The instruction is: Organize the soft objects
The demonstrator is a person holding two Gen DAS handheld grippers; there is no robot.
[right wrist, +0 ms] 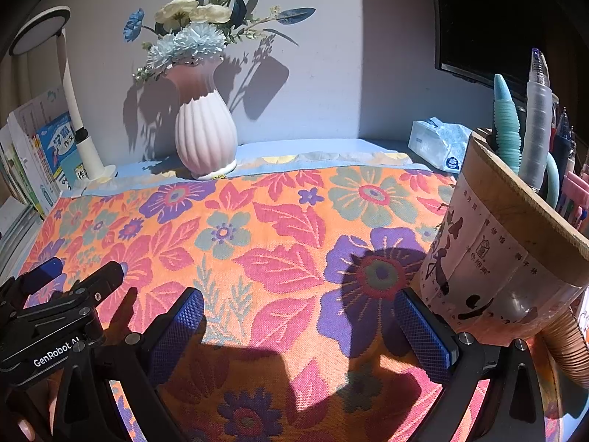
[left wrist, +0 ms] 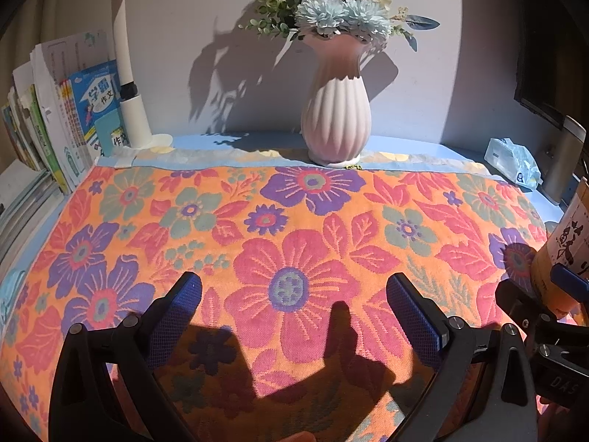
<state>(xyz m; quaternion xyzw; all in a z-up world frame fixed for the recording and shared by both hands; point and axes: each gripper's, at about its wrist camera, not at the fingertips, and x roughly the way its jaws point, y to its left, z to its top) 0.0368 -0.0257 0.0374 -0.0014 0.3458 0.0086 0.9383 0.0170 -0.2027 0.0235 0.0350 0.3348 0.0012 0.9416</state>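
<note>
An orange floral towel (left wrist: pixel 294 235) lies spread flat over the desk; it also fills the right wrist view (right wrist: pixel 279 243). My left gripper (left wrist: pixel 294 294) is open and empty, hovering just above the towel's near middle. My right gripper (right wrist: pixel 300 313) is open and empty, above the towel's right part, beside the pen holder (right wrist: pixel 508 258). The left gripper's fingers (right wrist: pixel 92 280) show at the left of the right wrist view. The right gripper's body (left wrist: pixel 545 331) shows at the right edge of the left wrist view.
A pink-white vase (left wrist: pixel 335 118) with flowers stands at the towel's far edge. Books (left wrist: pixel 73 118) and a white lamp stem (left wrist: pixel 129 84) stand at the back left. A tissue pack (right wrist: pixel 438 143) lies at the back right. A dark monitor (right wrist: pixel 489 18) is at the far right.
</note>
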